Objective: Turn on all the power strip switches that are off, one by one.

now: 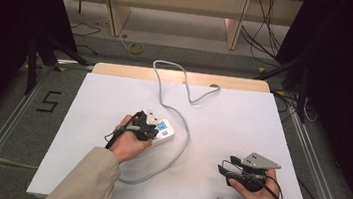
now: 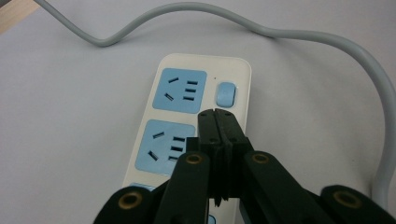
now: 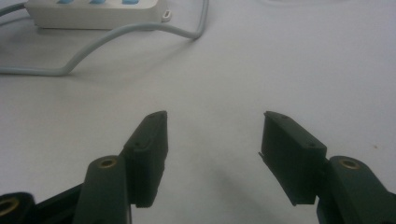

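The left gripper (image 2: pixel 219 114) – jaws together – sits over the power strip (image 2: pixel 187 116), near its blue switch (image 2: pixel 225 94); the right gripper (image 3: pixel 212 140), jaws apart, waits well away.

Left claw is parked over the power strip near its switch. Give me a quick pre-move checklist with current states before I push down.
1. Left claw closed to a single tip: ok, jaws pressed together.
2. Tip lined up with the blue switch: not ok, it sits just short of it.
3. Tip touching the power strip: cannot tell.
4. Sockets free of plugs: ok for the two visible blue sockets.
5. Grey cable clear of the switch: ok, it loops around the strip's far end.
6. Right claw out of the way: ok, open over bare table.
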Tool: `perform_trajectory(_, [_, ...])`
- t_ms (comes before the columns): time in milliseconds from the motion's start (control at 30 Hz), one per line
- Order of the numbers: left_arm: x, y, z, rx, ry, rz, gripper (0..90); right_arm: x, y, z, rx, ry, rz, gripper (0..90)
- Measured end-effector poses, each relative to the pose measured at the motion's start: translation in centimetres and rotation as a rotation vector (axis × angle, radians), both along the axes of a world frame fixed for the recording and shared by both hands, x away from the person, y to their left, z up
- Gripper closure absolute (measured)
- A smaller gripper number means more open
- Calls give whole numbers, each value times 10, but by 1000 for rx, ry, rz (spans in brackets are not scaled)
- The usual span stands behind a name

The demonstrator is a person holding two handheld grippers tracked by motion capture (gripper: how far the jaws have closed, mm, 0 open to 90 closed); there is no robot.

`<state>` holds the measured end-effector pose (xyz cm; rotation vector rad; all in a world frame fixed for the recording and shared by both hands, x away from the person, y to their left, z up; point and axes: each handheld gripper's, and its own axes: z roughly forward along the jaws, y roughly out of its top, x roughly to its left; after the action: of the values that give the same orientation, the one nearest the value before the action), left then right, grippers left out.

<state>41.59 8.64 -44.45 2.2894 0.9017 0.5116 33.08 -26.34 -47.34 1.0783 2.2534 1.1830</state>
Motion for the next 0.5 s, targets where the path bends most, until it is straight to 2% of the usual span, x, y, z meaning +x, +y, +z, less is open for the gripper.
perform_trajectory(500, [6,-5,-2,3,15,-1,896,0,0,0,-1,-1,0,419])
